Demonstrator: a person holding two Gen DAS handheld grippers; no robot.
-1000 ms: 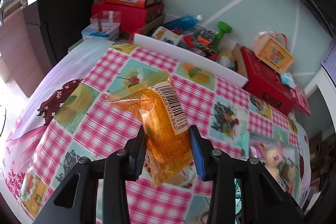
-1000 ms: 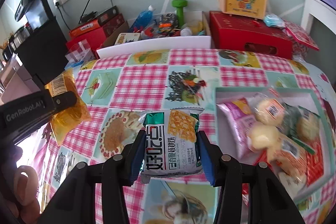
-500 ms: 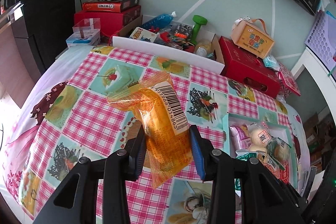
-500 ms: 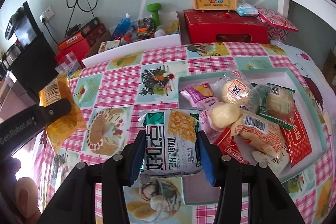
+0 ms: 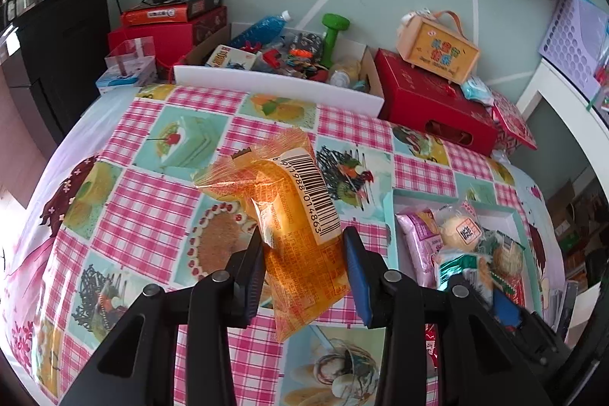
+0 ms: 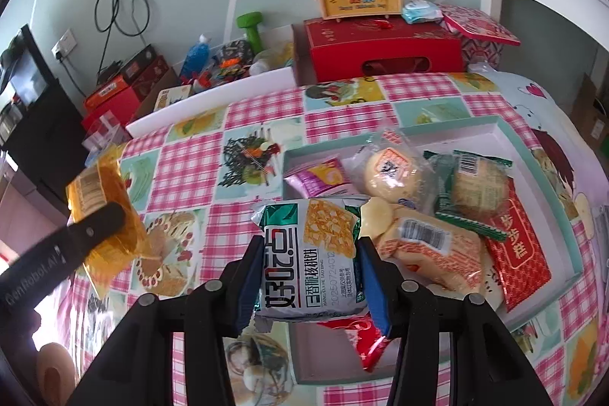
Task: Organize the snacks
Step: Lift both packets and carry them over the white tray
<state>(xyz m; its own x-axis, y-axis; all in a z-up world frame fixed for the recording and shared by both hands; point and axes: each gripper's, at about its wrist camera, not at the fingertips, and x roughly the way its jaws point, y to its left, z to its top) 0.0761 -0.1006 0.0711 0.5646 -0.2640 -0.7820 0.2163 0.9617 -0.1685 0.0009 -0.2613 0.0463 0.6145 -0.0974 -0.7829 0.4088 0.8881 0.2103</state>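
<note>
- Orange film wraps the orange packet point(image 5: 293, 234), a soft, light pillow pack held clear above the tablecloth point(image 5: 152, 200); the left gripper point(image 5: 304, 273) is clamped across its lower half, blue pads pressing the sides.
- Crinkly and slick, that film probably slides under a loose pinch; the hold at mid-body, over the filling, looks safer than one on the flat sealed ends.
- White-and-green wrapping covers the white snack pack point(image 6: 310, 257), which the right gripper point(image 6: 310, 276) squeezes by its two side edges, over the near-left corner of the tray point(image 6: 449, 134).
- Its contents seem to be a brittle biscuit or cake, so a hard squeeze could crush it; I would judge a gentle grip enough for so light a thing.
- Inside the tray lie a pink packet point(image 6: 321, 177), a round bun point(image 6: 392, 170), a green-wrapped cake point(image 6: 475, 185), a barcoded bread point(image 6: 426, 240) and a red packet point(image 6: 517, 253), piled and overlapping.
- Open floor shows mostly along the tray's far side and near-left corner; elsewhere a new pack would land on others.
- Raised rims call for lifting over the wall, not sliding in.
- Left of the tray the tablecloth is bare and roomy, so the two grippers, now well apart, can move without meeting.
</note>
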